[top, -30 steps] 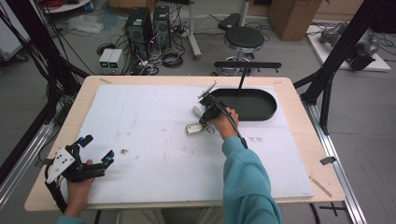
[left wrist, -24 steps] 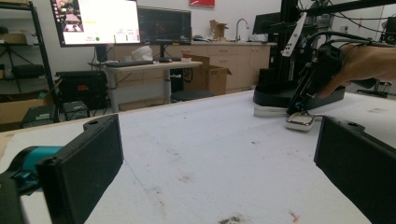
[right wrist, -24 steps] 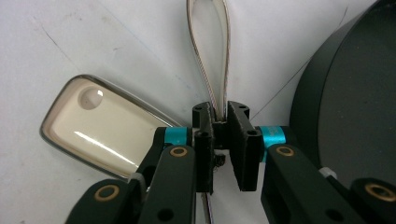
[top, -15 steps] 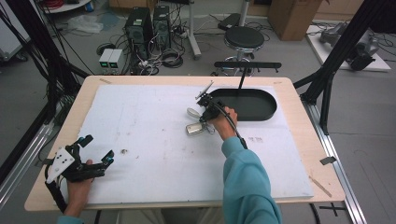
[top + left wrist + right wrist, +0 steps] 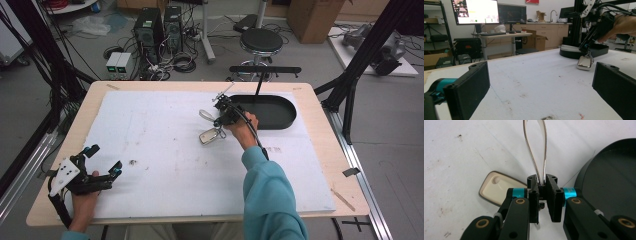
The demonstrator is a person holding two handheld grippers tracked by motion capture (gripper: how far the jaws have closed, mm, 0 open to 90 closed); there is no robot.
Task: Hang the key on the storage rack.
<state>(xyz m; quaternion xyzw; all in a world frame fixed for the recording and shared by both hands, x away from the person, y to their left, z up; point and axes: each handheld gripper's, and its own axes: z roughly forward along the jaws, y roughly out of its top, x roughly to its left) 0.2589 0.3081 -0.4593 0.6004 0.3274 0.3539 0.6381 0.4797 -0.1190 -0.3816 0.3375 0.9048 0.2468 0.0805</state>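
A car key fob is gripped by its wire loop in the closed right tool, so that the fob dangles near the white table, just beside the black oval tray, judged its likely destination. The left tool is held open and empty, well apart (parked at the near corner). The pinched loop is detailed from the right gripper view; the fob's hang is revealed from the left gripper view.
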